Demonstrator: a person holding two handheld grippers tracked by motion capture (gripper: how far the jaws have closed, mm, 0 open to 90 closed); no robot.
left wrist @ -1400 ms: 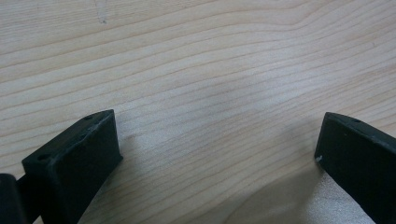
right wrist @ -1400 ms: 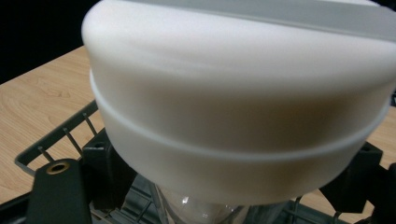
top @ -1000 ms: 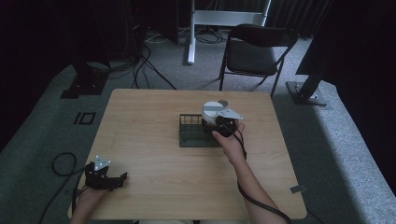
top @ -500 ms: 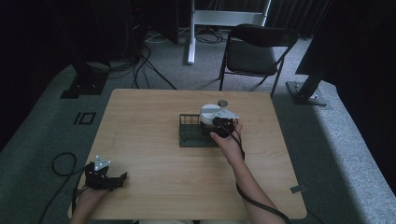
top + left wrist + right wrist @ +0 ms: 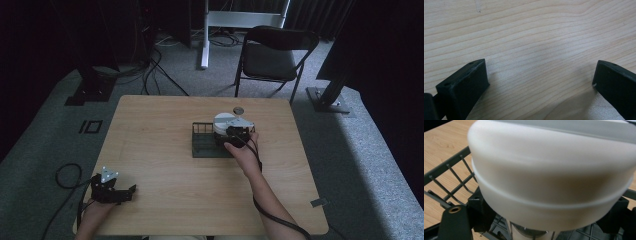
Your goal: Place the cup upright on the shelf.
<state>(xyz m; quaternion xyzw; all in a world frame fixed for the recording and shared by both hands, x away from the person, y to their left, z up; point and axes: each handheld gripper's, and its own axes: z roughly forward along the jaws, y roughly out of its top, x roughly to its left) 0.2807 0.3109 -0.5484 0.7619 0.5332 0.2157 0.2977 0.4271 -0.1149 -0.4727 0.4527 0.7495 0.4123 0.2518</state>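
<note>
White plastic, the bowl [image 5: 551, 170] hangs over the dark wire rack [image 5: 205, 142], clamped by the right gripper [image 5: 235, 137]. Setting it down is left, I think. The left gripper [image 5: 112, 189] rests released, empty, on the wooden table [image 5: 165, 170].

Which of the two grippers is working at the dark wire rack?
The right gripper, over the dark wire rack with the white bowl; the left gripper rests near the table's front-left corner.
</note>
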